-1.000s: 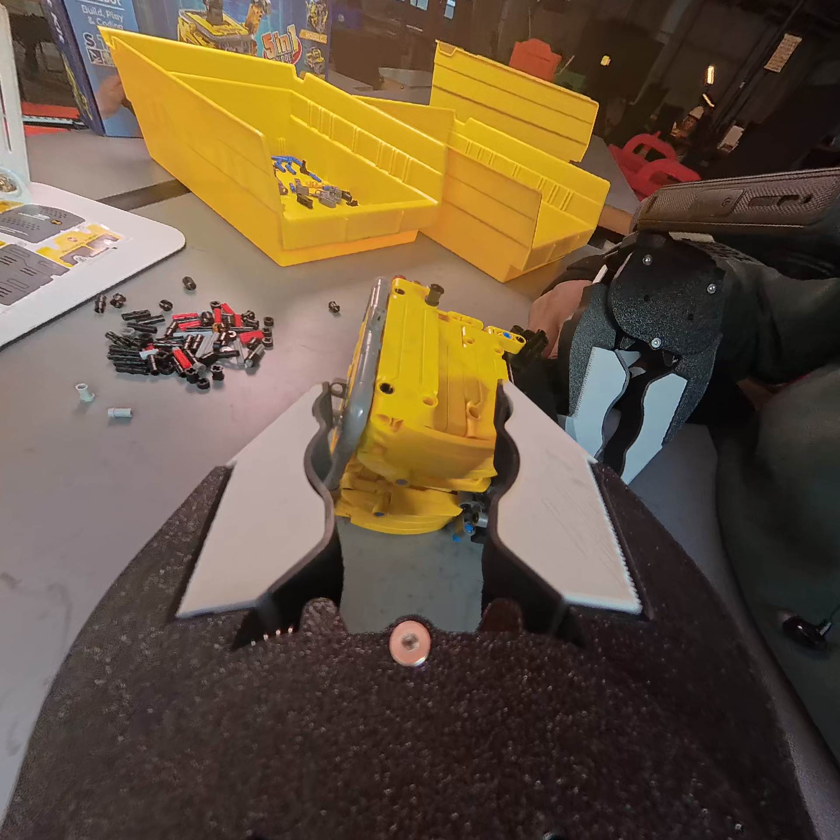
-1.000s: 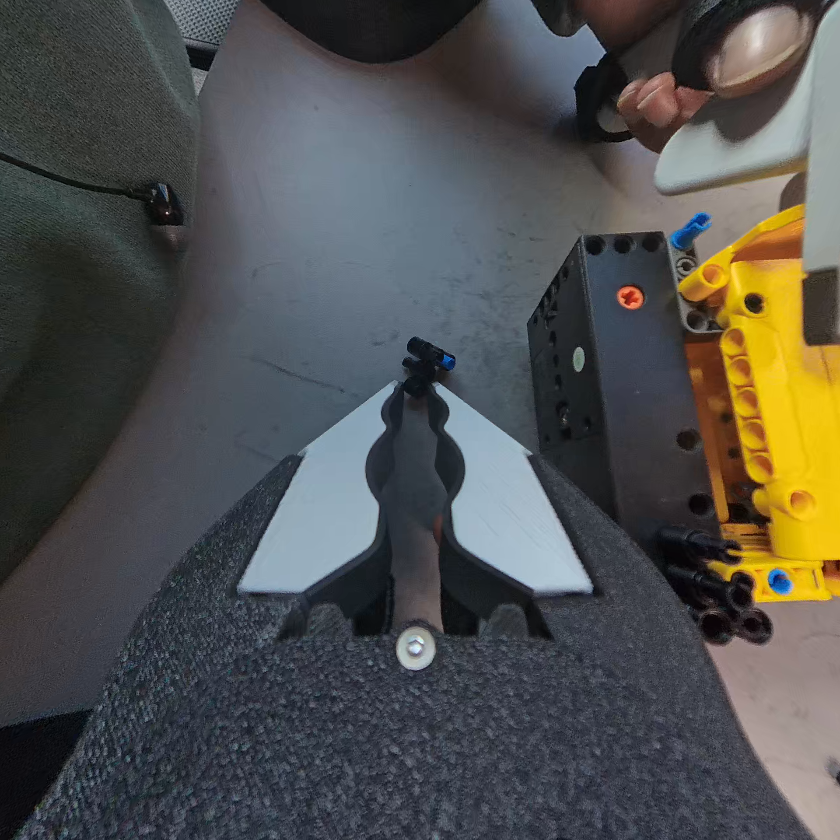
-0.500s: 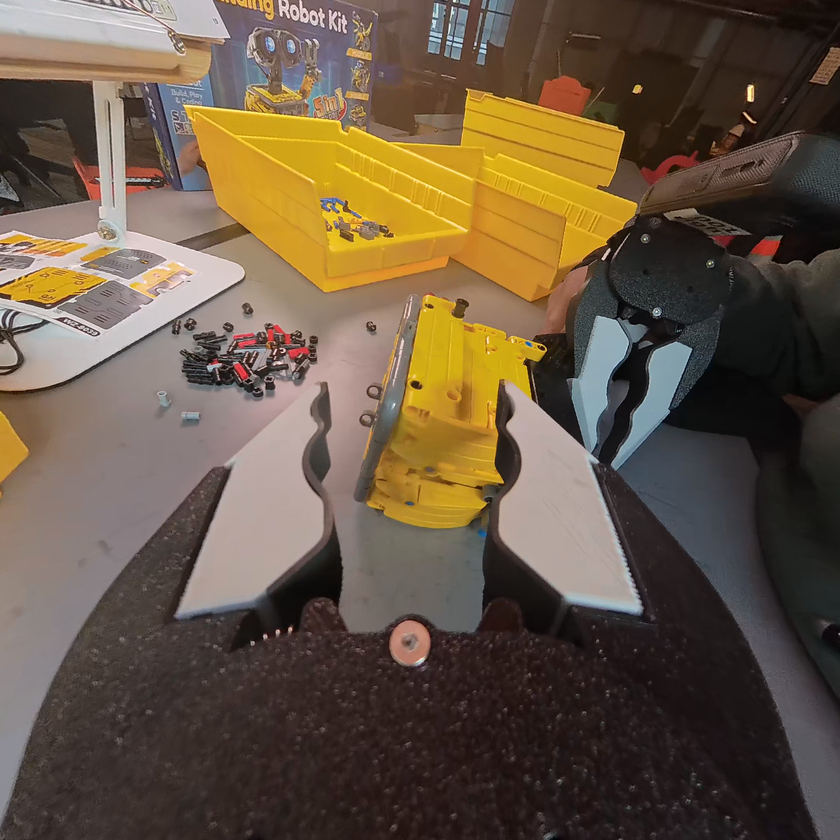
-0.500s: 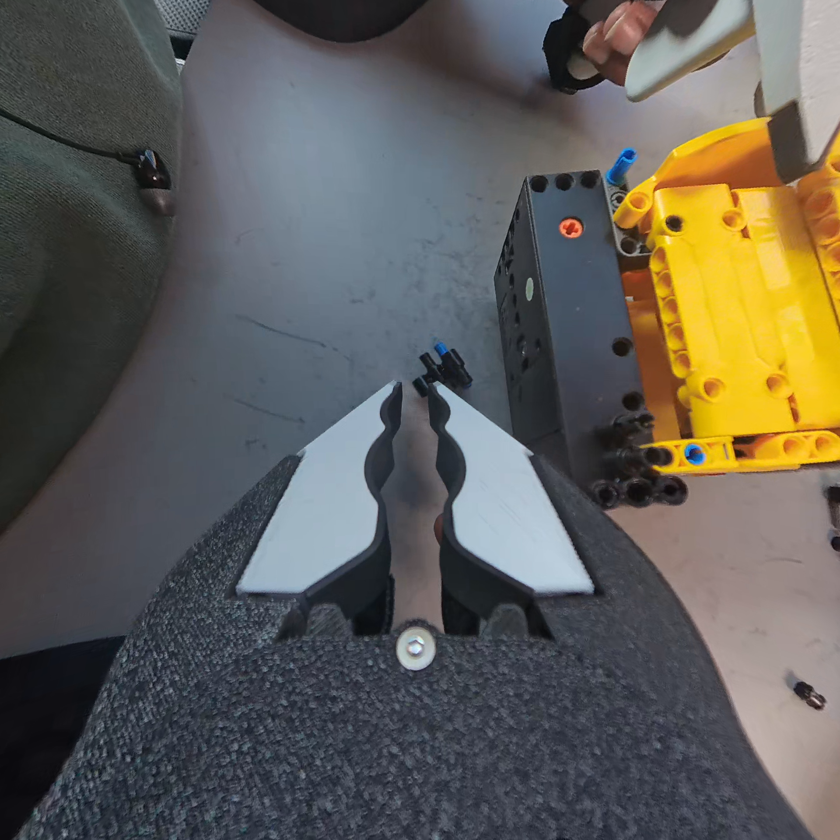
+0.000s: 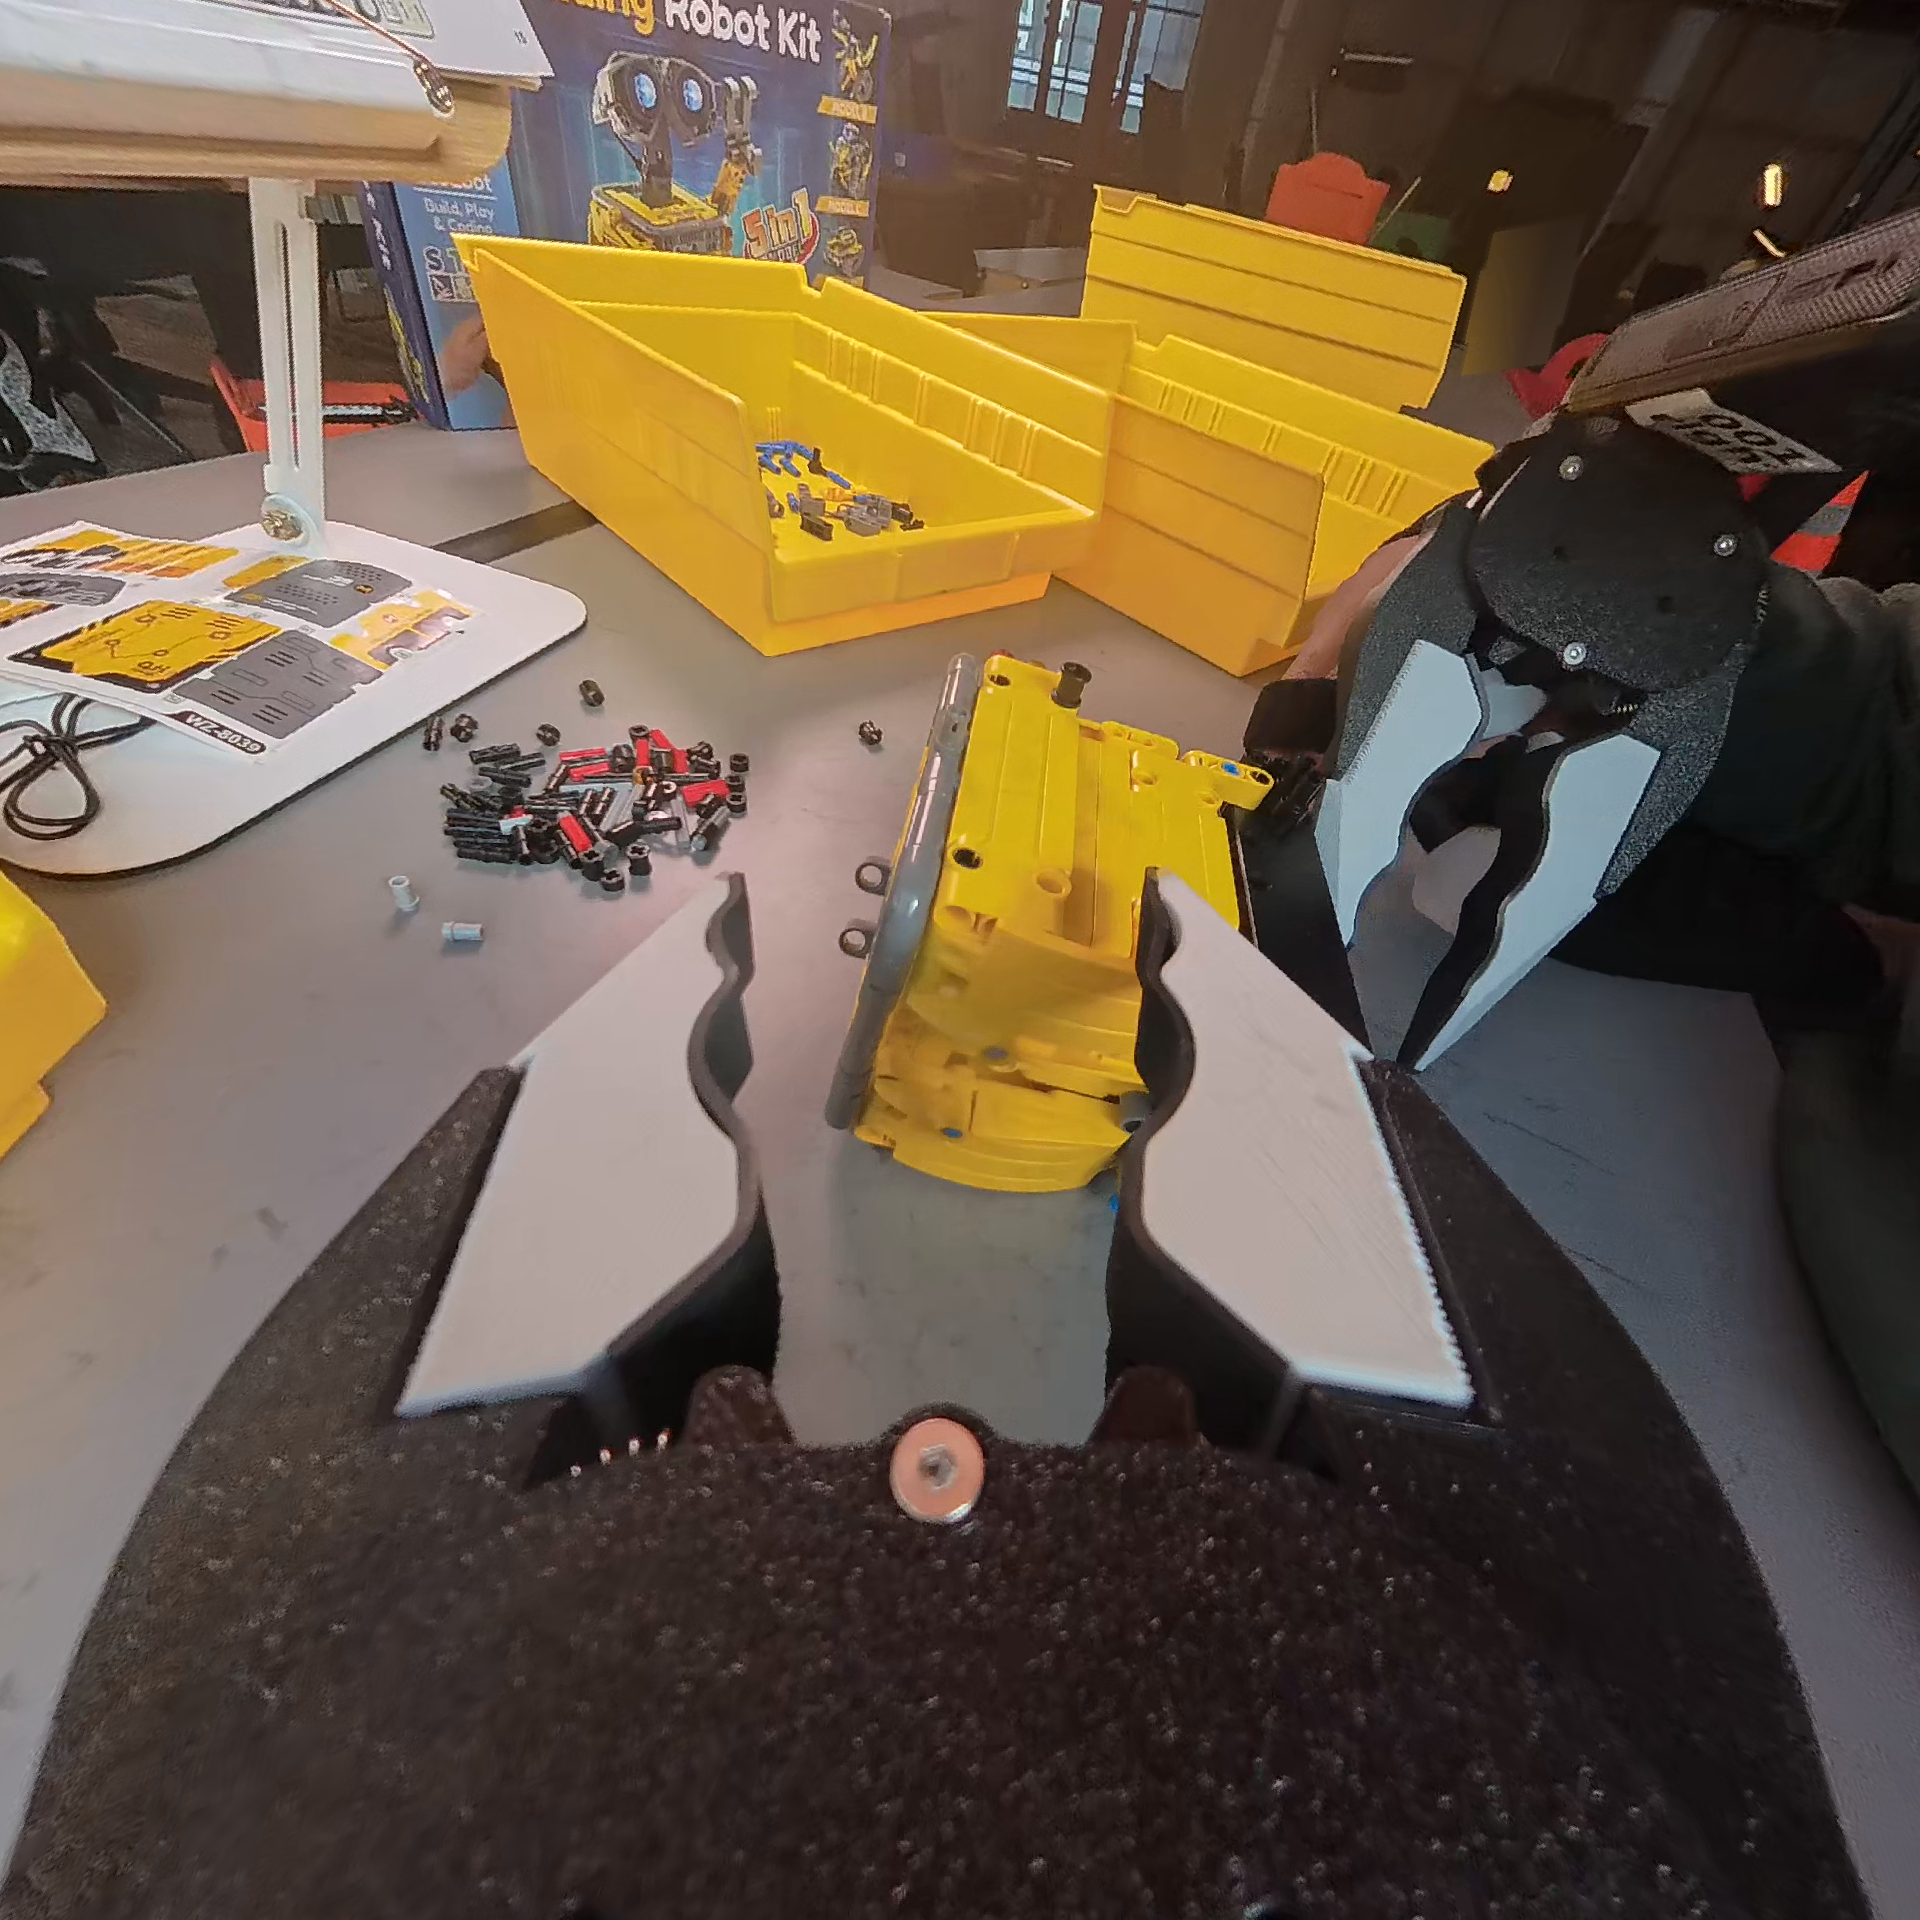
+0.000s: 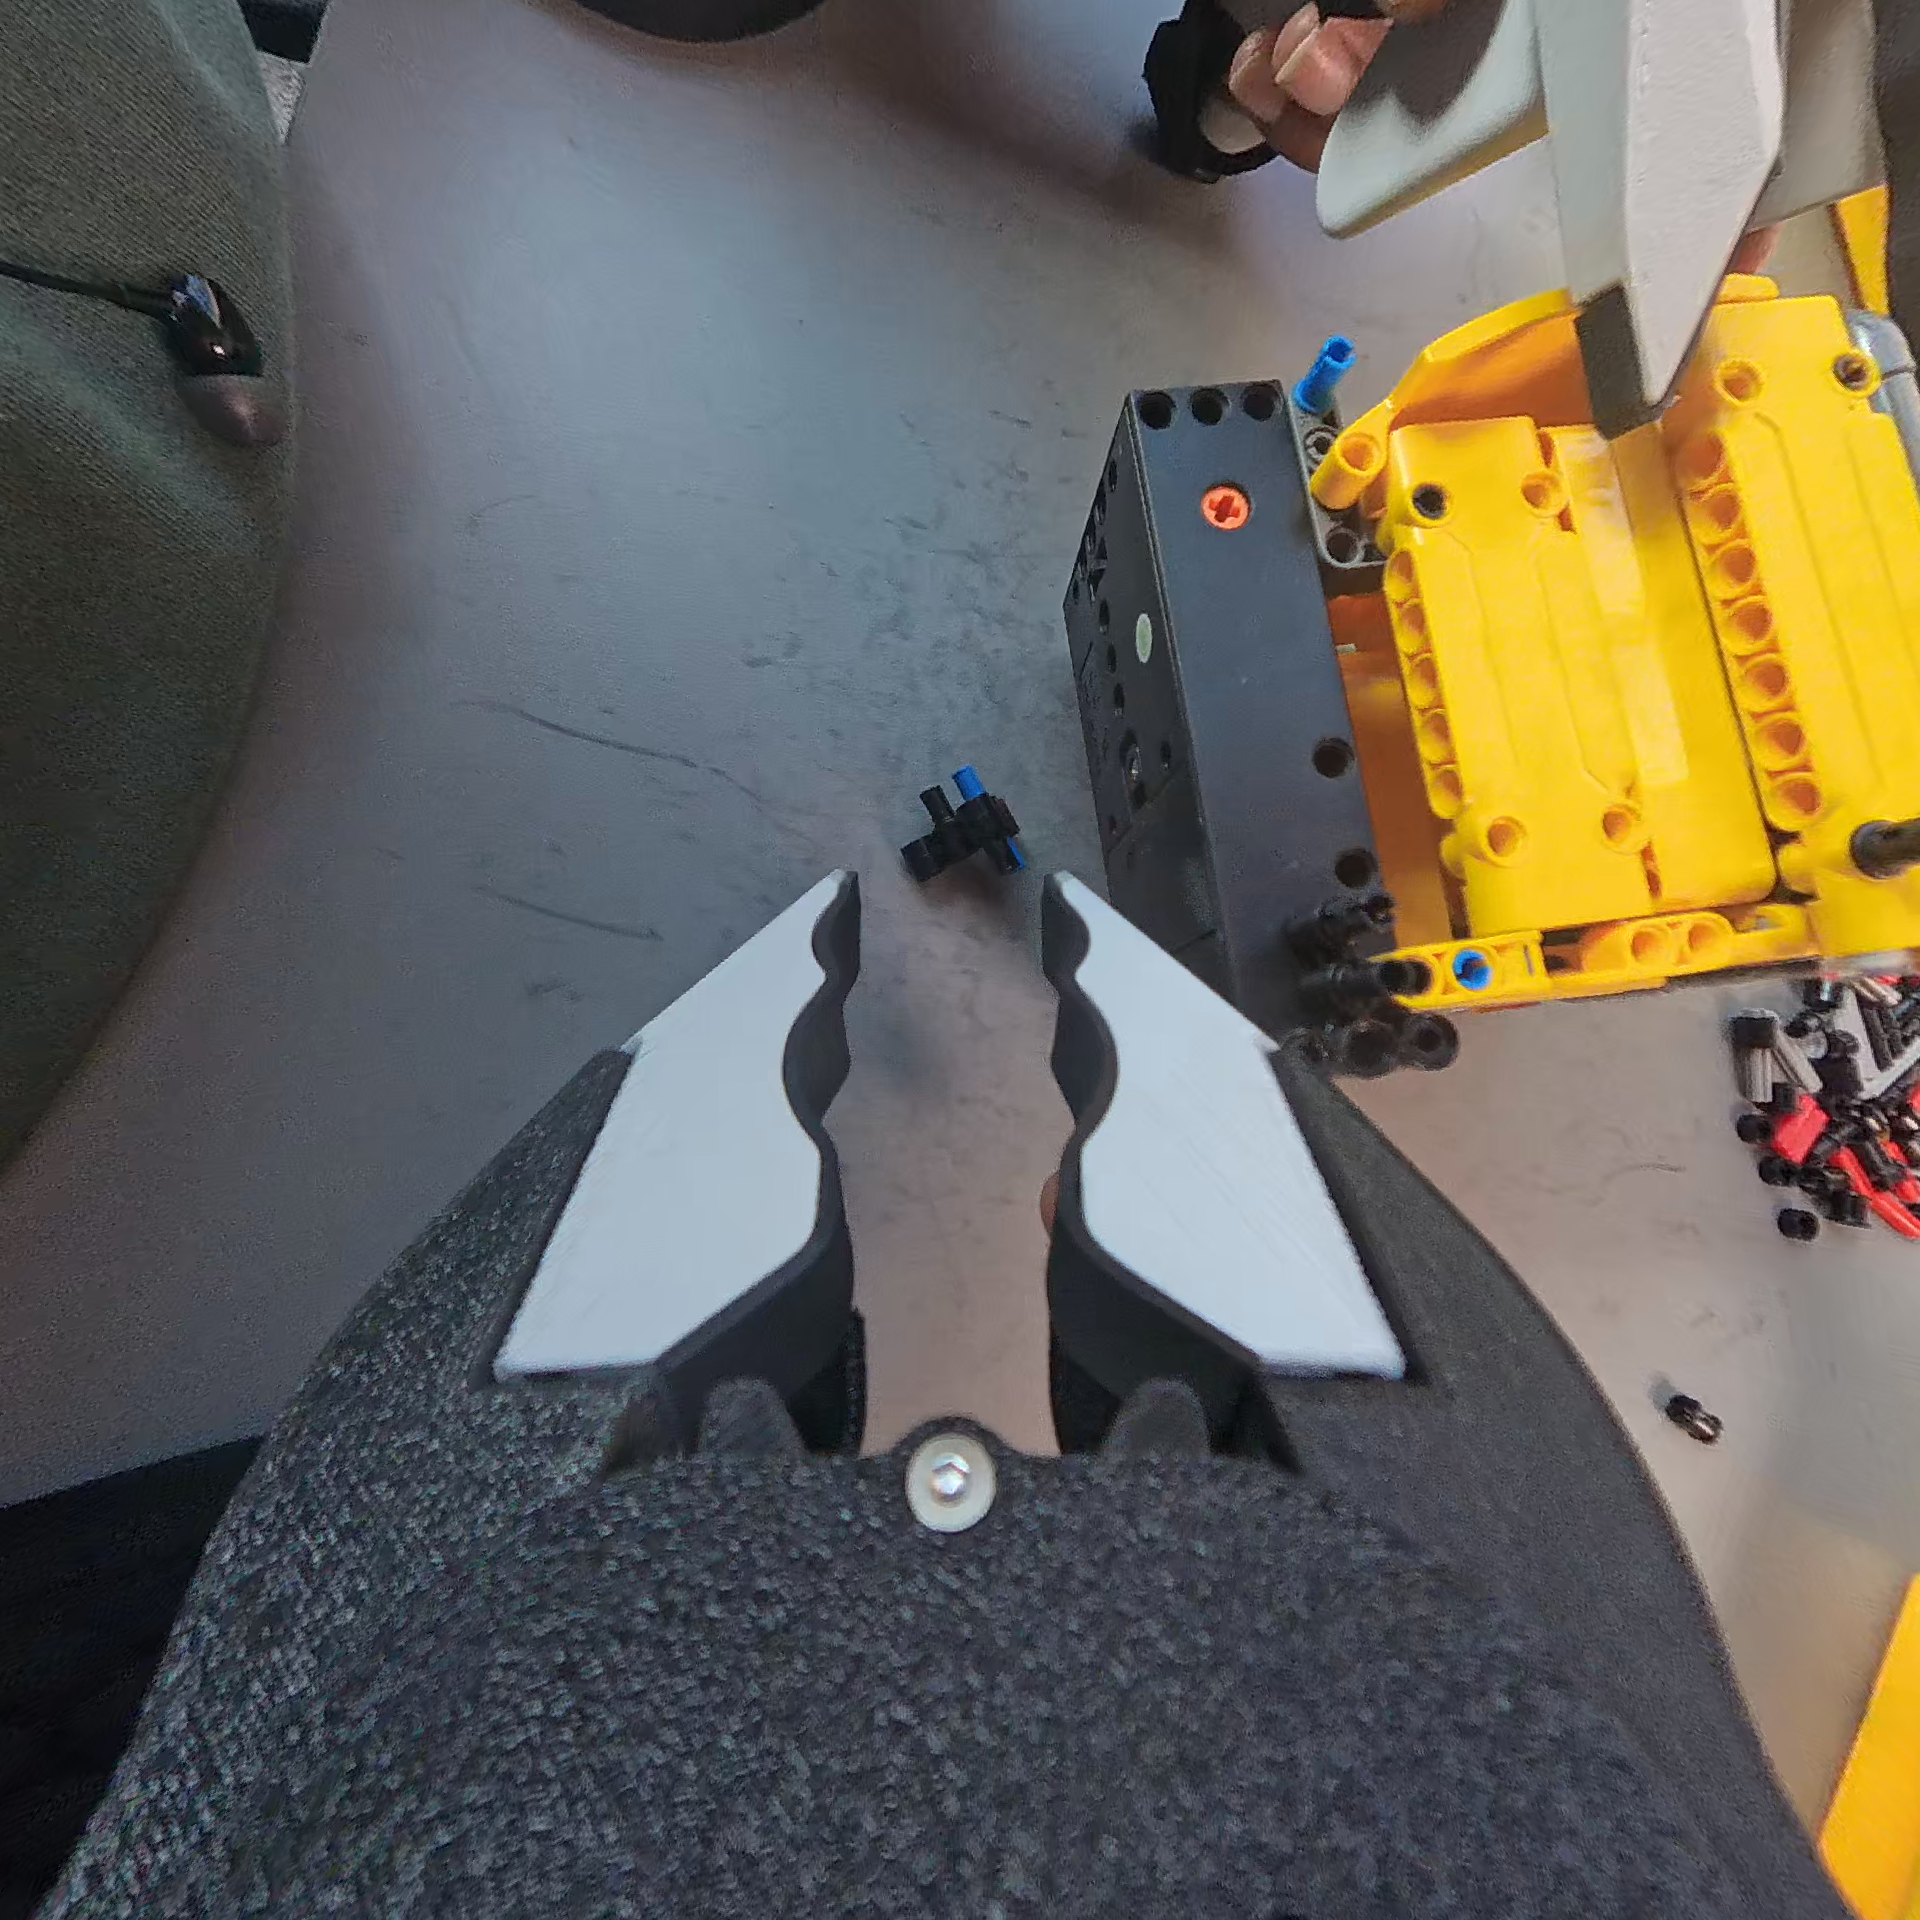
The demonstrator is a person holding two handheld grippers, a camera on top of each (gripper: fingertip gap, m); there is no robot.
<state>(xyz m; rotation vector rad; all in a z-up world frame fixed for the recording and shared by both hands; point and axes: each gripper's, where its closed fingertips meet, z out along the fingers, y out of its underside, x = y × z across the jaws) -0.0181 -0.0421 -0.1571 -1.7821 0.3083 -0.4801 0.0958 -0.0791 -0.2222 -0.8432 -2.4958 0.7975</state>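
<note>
A yellow brick assembly with a black box on its side stands on the grey table. My left gripper is open around it. Its right finger lies against the assembly's side and its left finger is apart from it. The left gripper's fingers also show in the right wrist view, over the assembly. My right gripper is open and empty. A small black and blue connector lies on the table just beyond its tips. The right gripper also shows in the left wrist view, beside the assembly.
A pile of small black and red pins lies left of the assembly. Two yellow bins and a kit box stand behind. An instruction sheet lies on a white stand base. A green sleeve lies at the left.
My left gripper opened, let go of the yellow assembly and drew back a little. My right gripper opened and dropped the small black and blue connector on the table.
</note>
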